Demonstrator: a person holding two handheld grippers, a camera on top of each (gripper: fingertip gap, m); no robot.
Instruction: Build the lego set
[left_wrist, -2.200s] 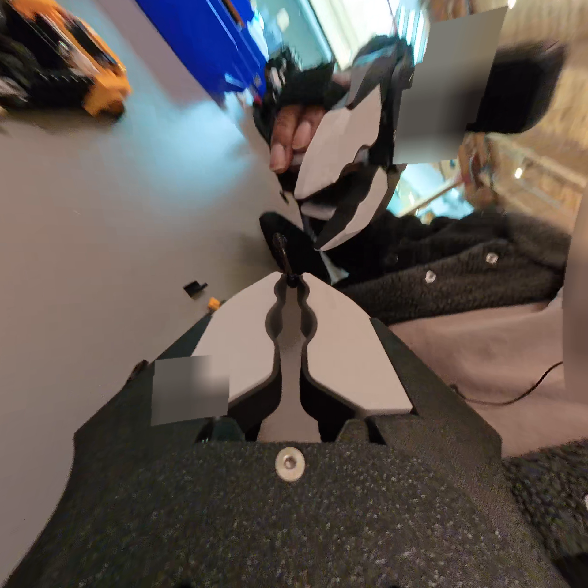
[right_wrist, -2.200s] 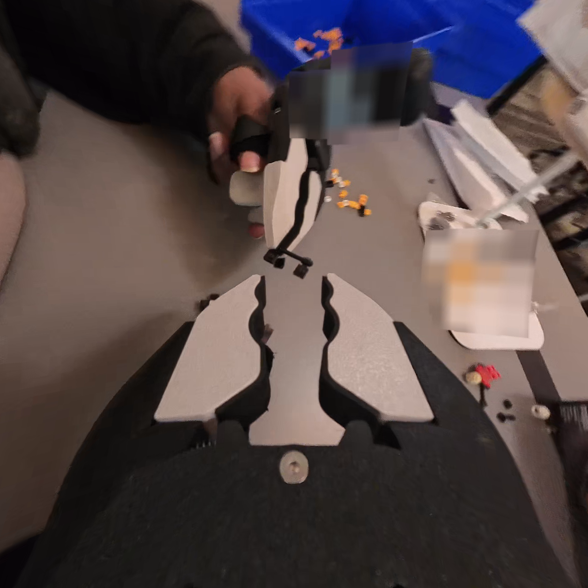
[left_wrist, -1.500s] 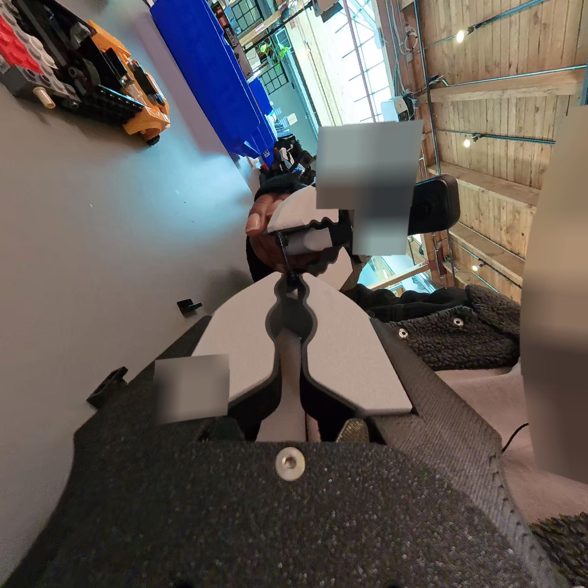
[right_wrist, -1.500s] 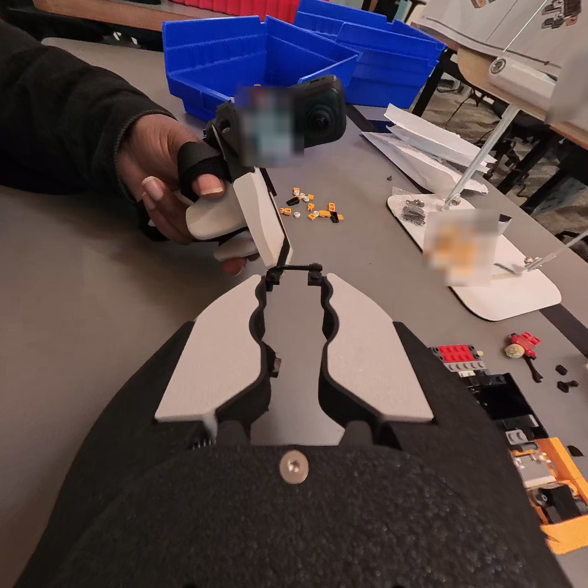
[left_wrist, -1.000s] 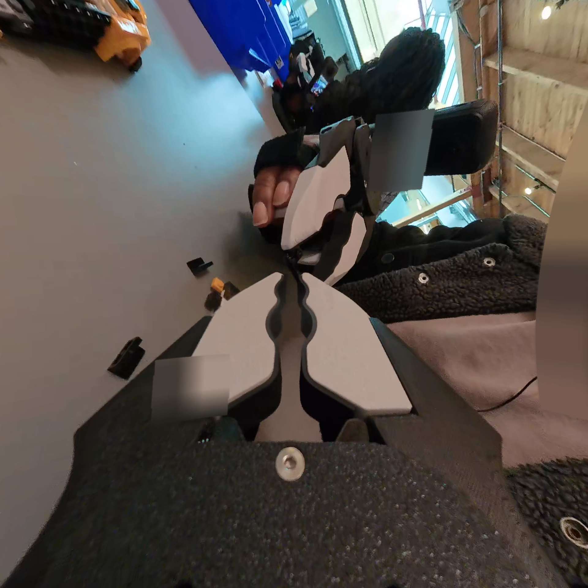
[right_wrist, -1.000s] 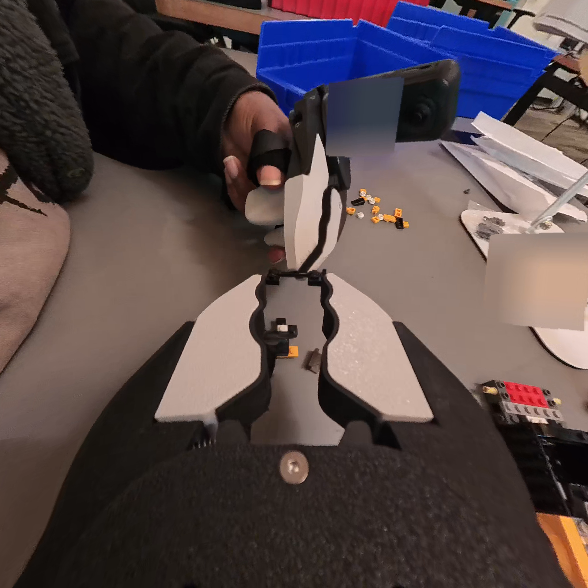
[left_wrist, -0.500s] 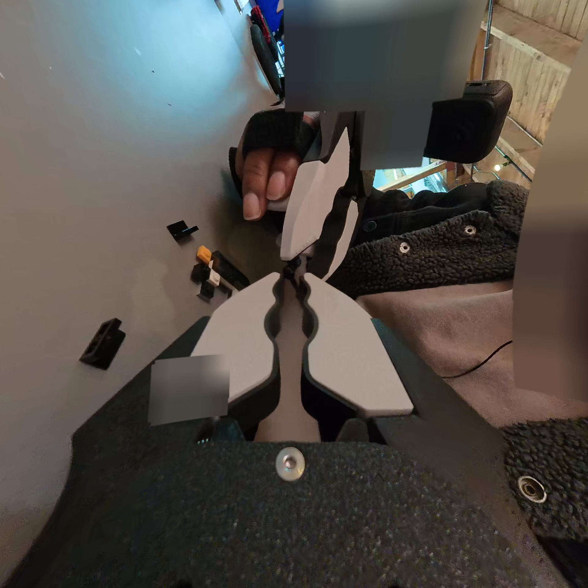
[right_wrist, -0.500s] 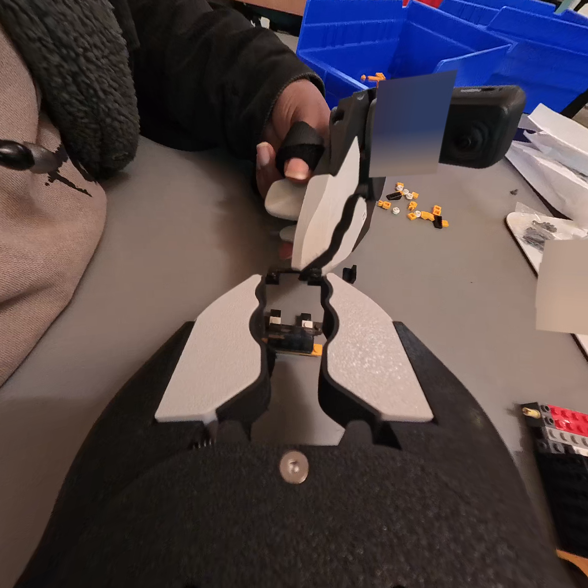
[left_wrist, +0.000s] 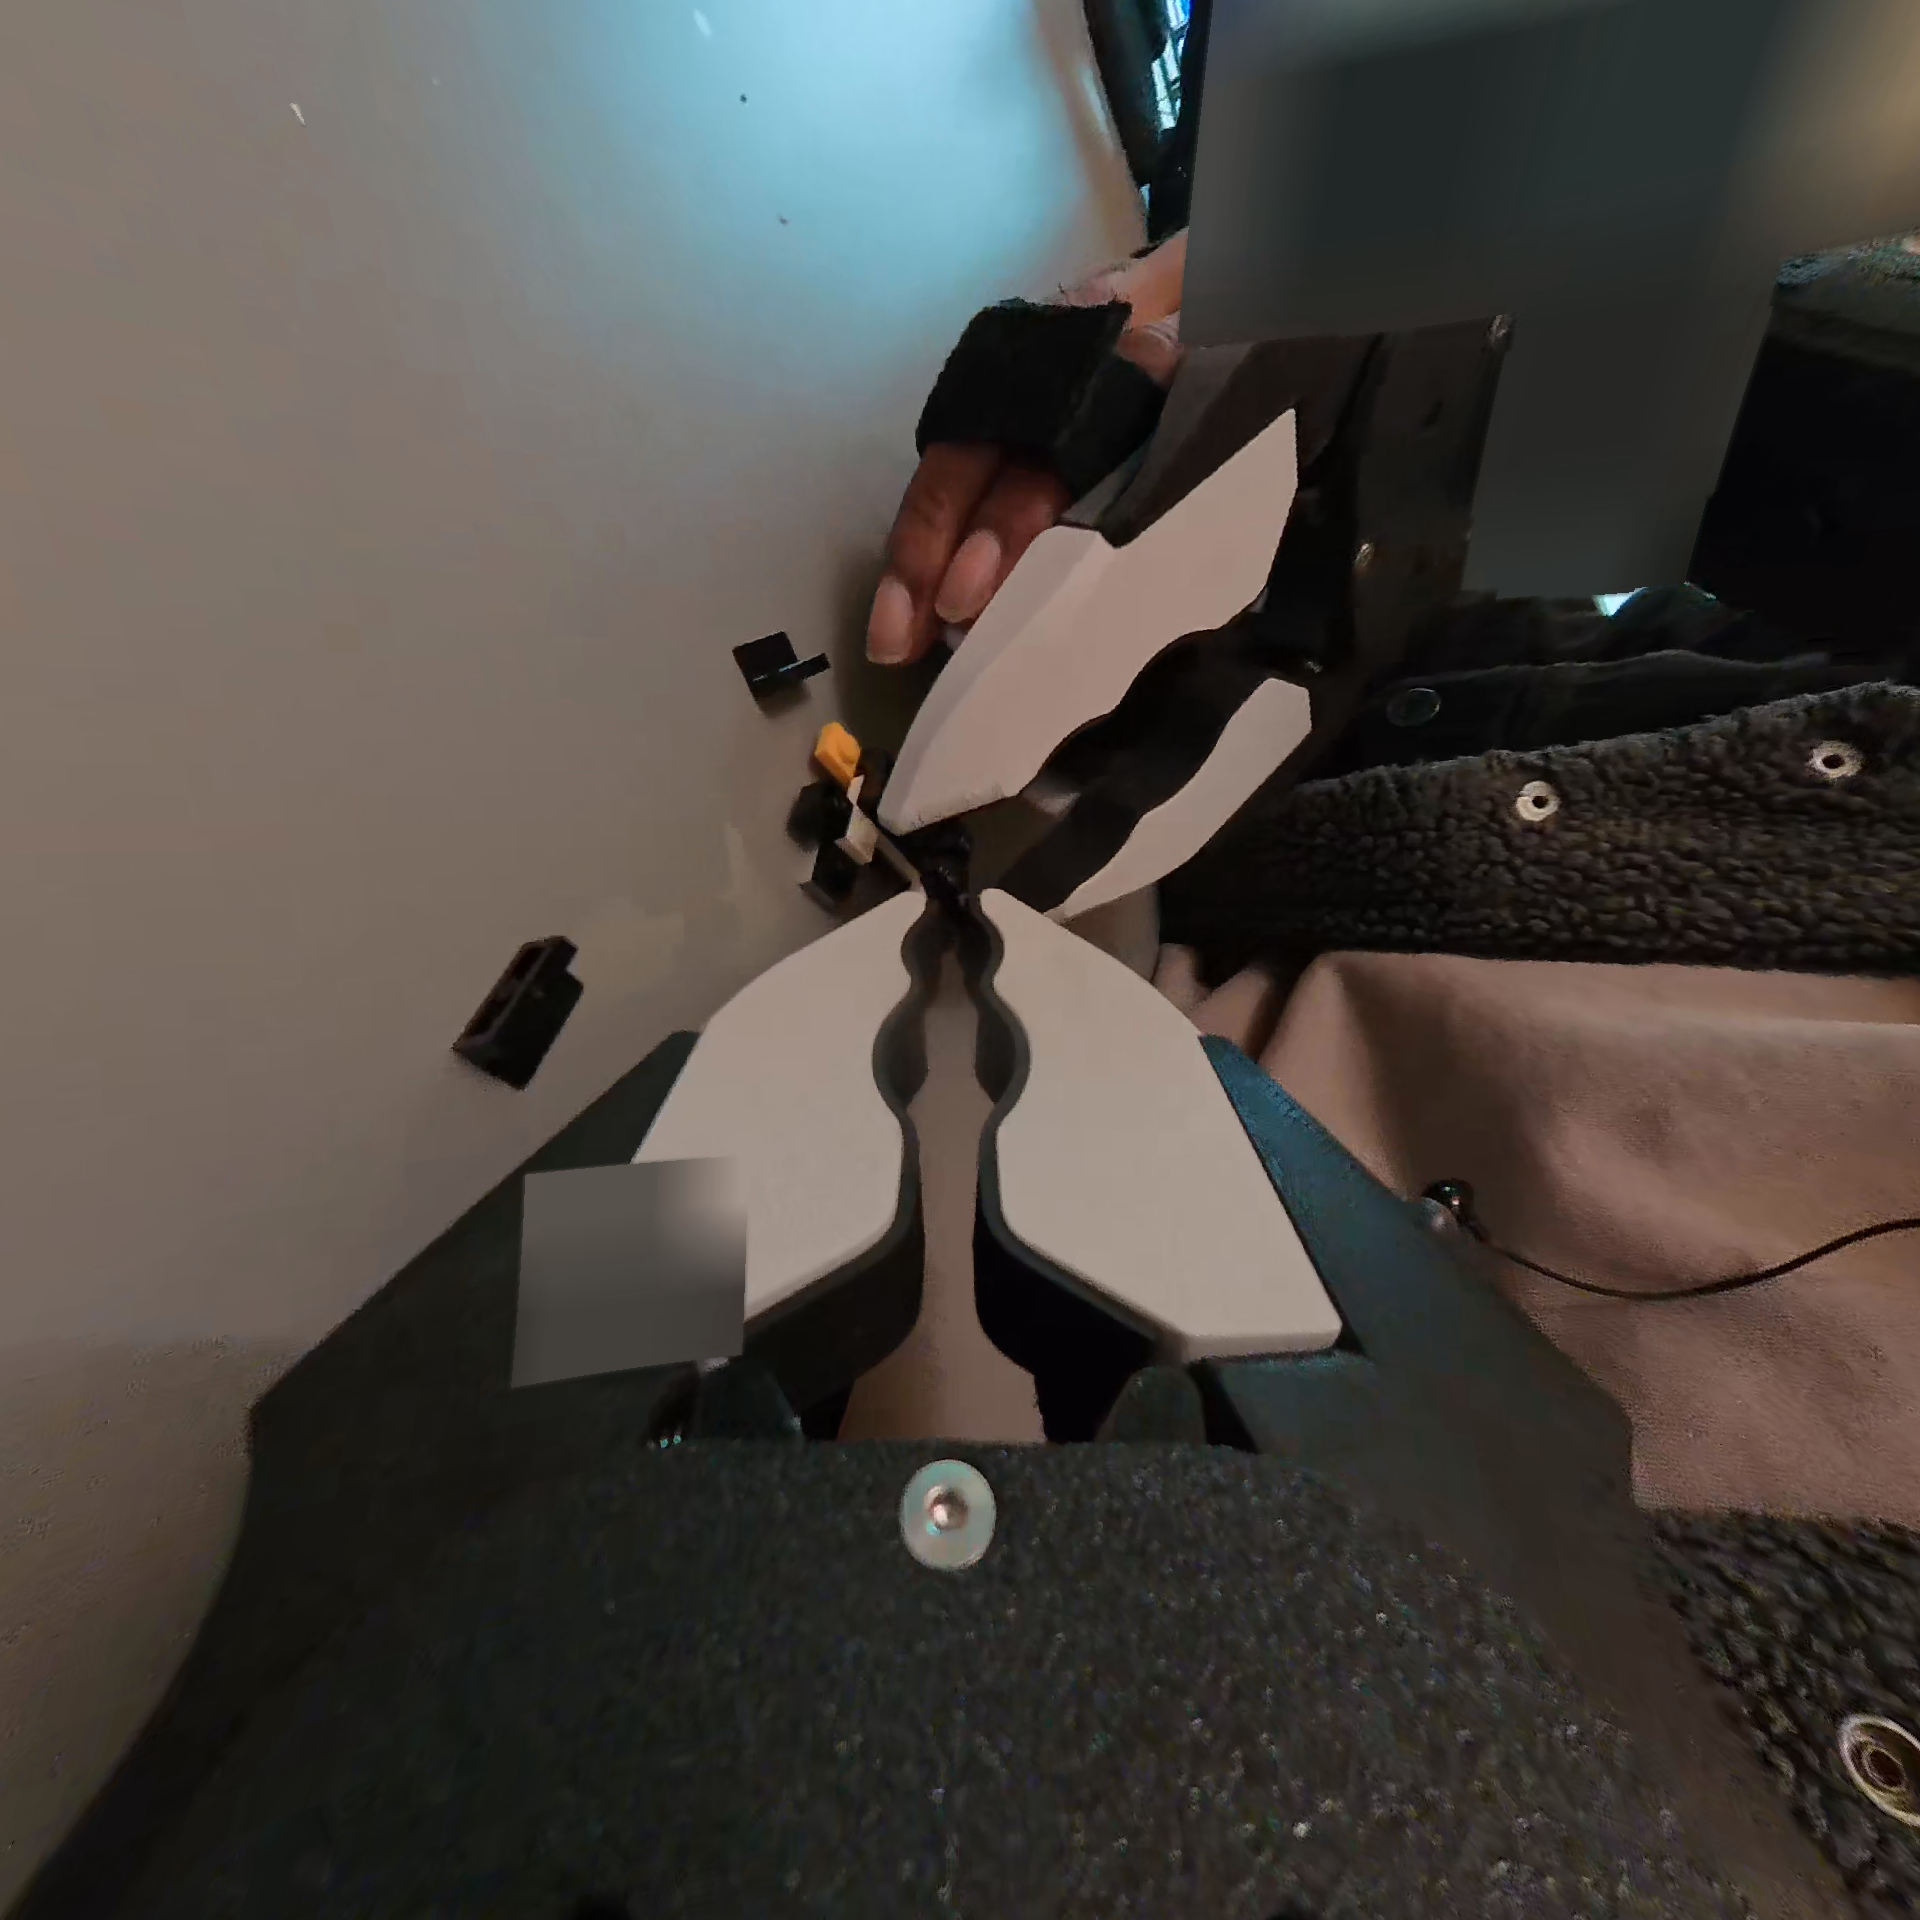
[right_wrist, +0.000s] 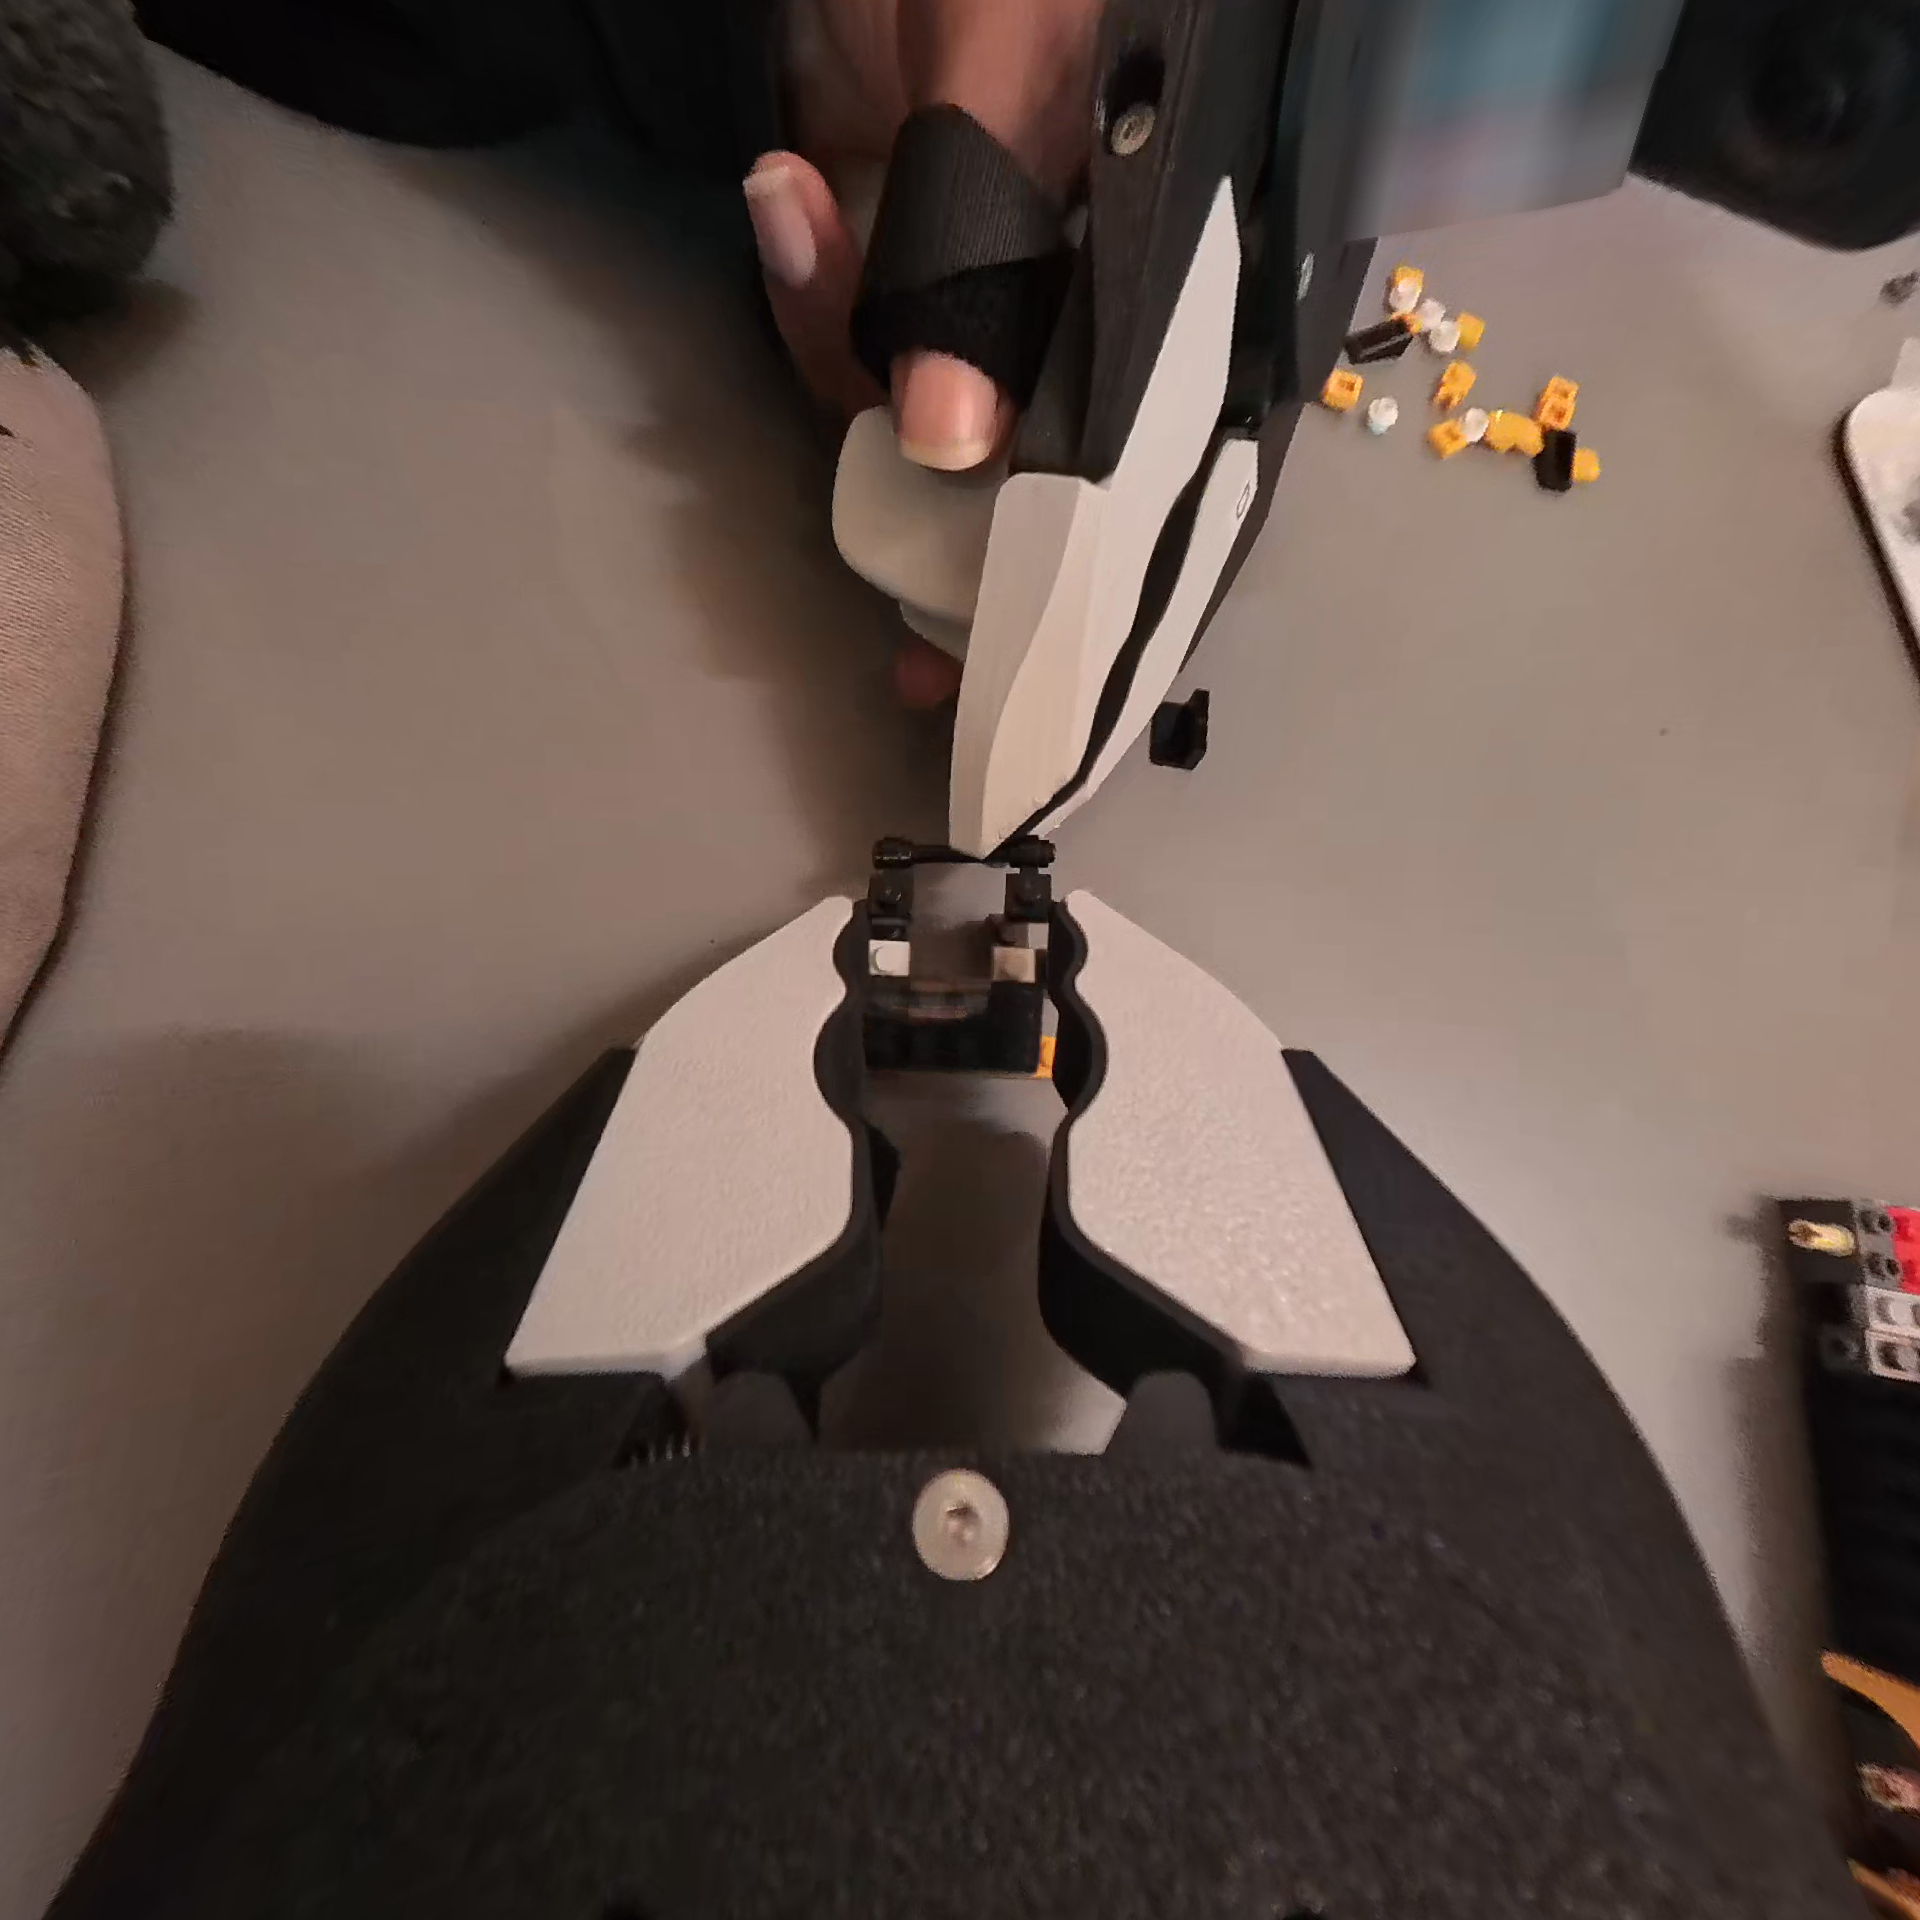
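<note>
Pinching a thin black bar piece (right_wrist: 961, 854) at its tips, the left gripper (right_wrist: 1013, 831) holds it right over a small black lego assembly (right_wrist: 956, 1013) on the grey table (right_wrist: 416, 727). The right gripper (right_wrist: 958, 914) stands spread around that assembly, jaws flanking its sides. Loose orange and black pieces (right_wrist: 1475, 400) lie well apart, with another black piece (left_wrist: 520, 1013) nearby.

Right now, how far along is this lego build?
Done: a partly built model lies at the right edge; a small black-and-white sub-assembly sits between the right gripper's open jaws. In hand: the left gripper pinches a thin black bar just above it. Left: seating the bar; loose orange pieces lie unused.
</note>
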